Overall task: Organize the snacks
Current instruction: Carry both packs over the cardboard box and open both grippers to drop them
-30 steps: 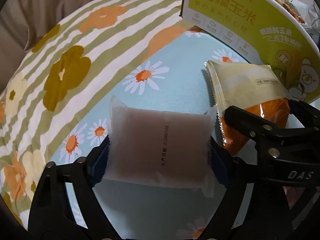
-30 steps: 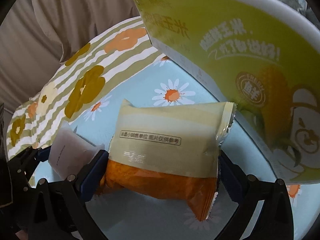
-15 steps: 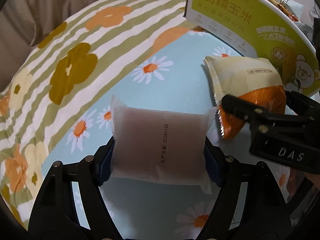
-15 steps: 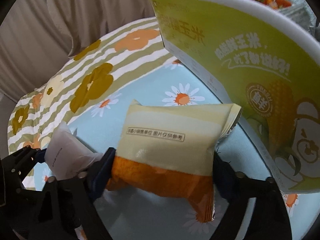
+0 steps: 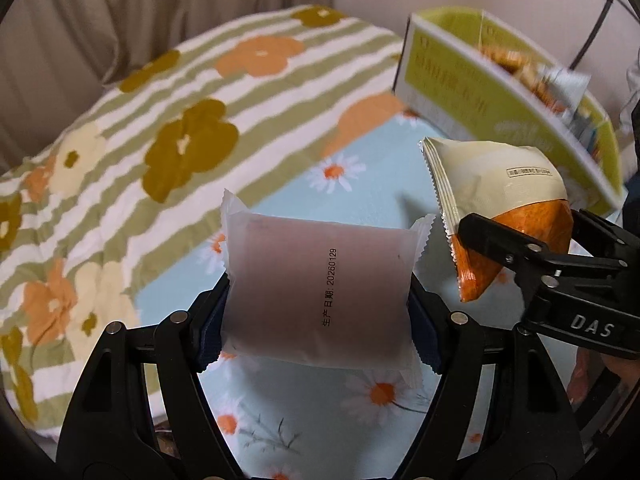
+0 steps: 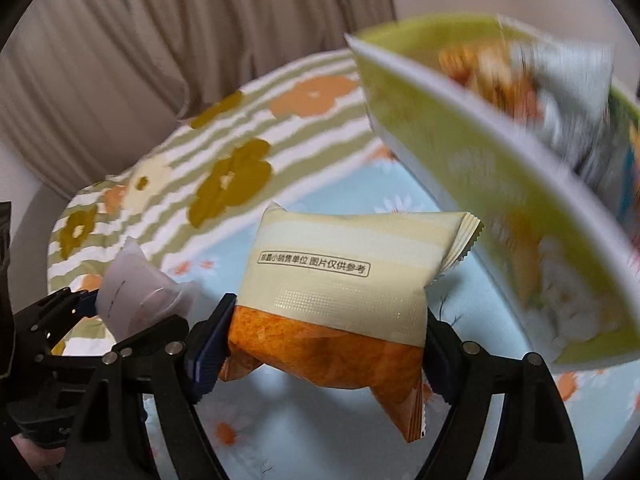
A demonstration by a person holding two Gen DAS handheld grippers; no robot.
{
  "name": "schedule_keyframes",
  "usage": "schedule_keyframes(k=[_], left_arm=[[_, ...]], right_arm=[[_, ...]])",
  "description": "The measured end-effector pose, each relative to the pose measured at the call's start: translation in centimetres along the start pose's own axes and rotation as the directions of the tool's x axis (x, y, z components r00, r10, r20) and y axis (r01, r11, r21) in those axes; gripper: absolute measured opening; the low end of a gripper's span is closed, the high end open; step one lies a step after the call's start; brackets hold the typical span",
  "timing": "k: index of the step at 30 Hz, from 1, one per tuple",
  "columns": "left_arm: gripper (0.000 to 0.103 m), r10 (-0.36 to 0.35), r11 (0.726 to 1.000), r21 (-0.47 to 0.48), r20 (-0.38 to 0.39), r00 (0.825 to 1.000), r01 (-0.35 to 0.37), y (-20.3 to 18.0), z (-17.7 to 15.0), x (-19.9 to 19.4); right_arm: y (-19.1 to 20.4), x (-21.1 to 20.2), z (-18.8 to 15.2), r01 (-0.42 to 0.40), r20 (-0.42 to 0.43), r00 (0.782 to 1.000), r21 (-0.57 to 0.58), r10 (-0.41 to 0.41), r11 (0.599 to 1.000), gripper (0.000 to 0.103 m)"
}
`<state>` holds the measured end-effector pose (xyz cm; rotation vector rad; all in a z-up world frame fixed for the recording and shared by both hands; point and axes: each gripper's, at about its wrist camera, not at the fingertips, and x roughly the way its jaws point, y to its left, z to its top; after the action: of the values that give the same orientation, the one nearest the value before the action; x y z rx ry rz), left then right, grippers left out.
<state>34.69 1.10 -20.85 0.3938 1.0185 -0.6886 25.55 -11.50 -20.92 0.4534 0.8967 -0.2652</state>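
Note:
My left gripper is shut on a frosted white packet with a pinkish filling, held above the cloth. It also shows in the right wrist view at the left. My right gripper is shut on a cream and orange snack packet, also lifted. That packet shows in the left wrist view at the right, in the right gripper's black fingers. A yellow-green cardboard box holding several snack bags stands at the far right, and appears in the right wrist view.
A light blue daisy-print cloth lies under both grippers. A green-striped cloth with big flowers covers the left. Beige curtains hang behind. A thin black stand is at the far right.
Both grippers have risen with their packets. The table now looks farther below and the box's open top with its snack bags has come into view.

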Motion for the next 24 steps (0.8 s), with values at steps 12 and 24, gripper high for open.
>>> schedule_keyframes(k=[12,24], left_arm=[[0.073,0.093,0.989,-0.123,0.130,0.987,-0.077,-2.7,5.0,-10.5],[0.073,0.112,0.960,-0.271,0.156,0.981,-0.067,-14.5,11.3,-9.2]], right_arm=[[-1.7,-11.2,7.2,-0.119,0.099,0.986,-0.136,0.133,0.984,0.078],[-13.9,-14.0,14.4,-0.190,0.079,0.974,-0.226,0.213,0.955,0.078]])
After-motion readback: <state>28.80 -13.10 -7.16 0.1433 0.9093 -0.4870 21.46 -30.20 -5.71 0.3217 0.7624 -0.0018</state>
